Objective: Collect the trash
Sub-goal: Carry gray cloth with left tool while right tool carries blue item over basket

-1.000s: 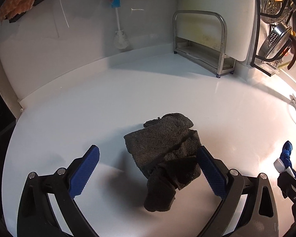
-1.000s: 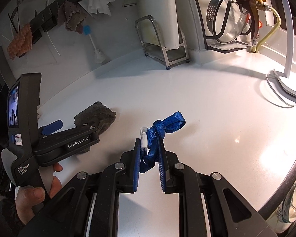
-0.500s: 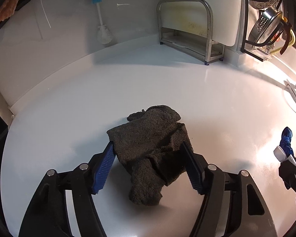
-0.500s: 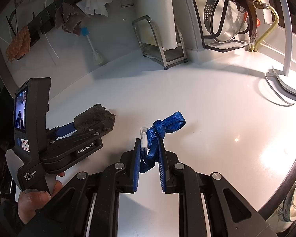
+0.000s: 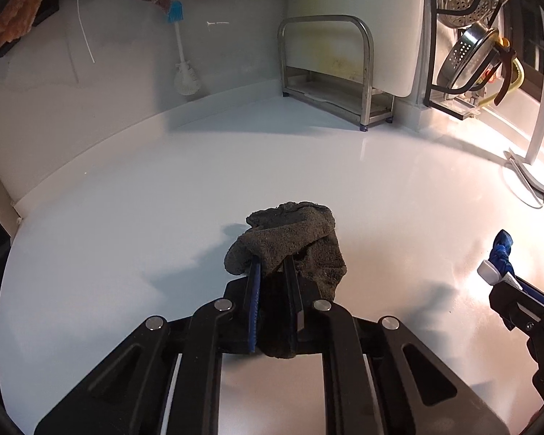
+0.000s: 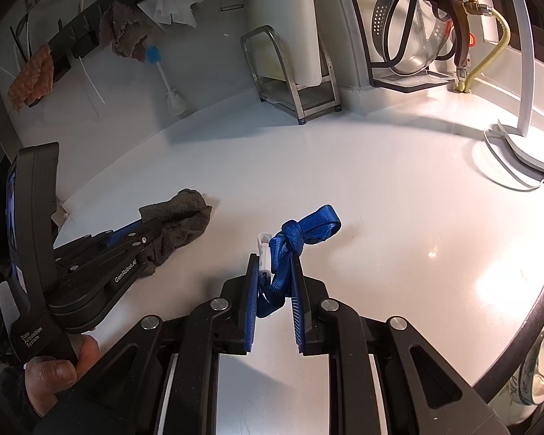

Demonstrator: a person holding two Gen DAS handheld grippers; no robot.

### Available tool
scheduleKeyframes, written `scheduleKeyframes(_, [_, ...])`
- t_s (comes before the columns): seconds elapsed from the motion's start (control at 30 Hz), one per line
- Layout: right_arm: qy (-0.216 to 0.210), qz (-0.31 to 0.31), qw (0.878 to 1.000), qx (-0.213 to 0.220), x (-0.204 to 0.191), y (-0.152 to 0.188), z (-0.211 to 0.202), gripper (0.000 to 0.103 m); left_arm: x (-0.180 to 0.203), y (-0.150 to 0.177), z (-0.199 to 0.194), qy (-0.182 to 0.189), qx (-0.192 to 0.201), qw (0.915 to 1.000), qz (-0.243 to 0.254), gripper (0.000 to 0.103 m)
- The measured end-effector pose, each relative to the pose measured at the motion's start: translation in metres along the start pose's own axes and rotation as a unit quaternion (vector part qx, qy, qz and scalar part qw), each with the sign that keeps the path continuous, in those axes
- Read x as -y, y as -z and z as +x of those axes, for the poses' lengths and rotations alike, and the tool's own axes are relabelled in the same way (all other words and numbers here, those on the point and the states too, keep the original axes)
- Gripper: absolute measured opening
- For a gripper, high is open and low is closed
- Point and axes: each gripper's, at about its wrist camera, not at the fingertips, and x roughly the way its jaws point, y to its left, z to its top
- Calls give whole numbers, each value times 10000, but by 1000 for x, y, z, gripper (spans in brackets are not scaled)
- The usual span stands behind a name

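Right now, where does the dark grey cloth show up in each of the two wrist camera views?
Left wrist view: the dark grey cloth sits low at centre, between the closing jaws of the left gripper.
Right wrist view: the cloth is at middle left, at the tip of the left gripper.
Shared landmark: the steel rack at the back of the white counter.
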Motion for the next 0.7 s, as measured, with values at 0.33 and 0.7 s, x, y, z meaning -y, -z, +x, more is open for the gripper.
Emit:
scheduleKeyframes(0.33, [117,-57,9995,270,-8,8,-18,16,-7,30,-47,86,285,9995,112,12])
scheduleKeyframes(0.7, [220,-218,9988,366,-22,44,-51,16,-12,65,-104,-26,717,9971,272,12])
